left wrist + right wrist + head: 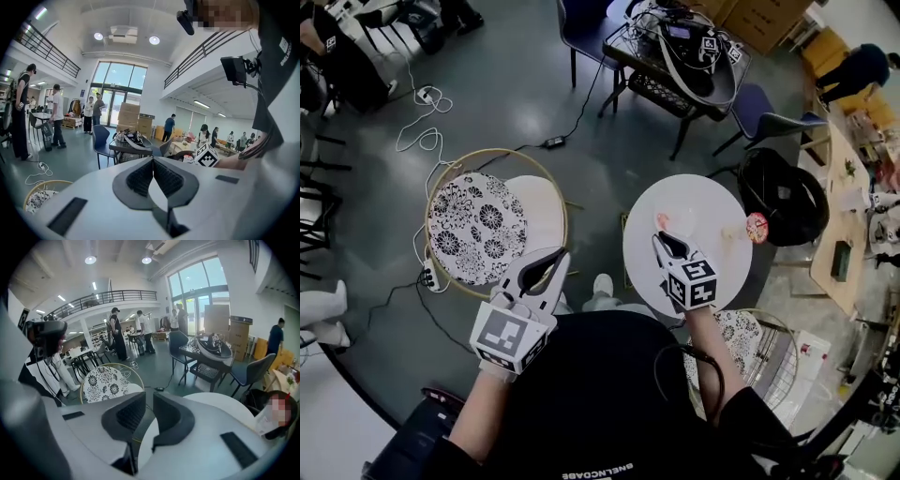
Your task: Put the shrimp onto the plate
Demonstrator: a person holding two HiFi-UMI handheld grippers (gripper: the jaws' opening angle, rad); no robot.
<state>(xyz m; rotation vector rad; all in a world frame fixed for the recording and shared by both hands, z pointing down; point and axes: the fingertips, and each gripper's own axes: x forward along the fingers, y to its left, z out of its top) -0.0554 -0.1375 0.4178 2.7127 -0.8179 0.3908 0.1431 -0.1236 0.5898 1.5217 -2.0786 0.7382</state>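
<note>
The left tool (pixel 560 256) has its jaws pressed together at the tips, with nothing between them. It hangs off the desk (pixel 712 192), beside a chair (pixel 476 228) with a flowered cushion. The right tool (pixel 660 235) is over the left part of this round white desk; its jaws stand a little apart and hold nothing. A small pink thing, apparently the shrimp (pixel 662 221), lies on the desk just beyond its tips. A small reddish disc (pixel 757 228) sits at the desk's right edge.

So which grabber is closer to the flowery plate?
Left. The left gripper is just right of the flowery plate, near its table's edge. The right gripper is farther off, over the other white table.
</note>
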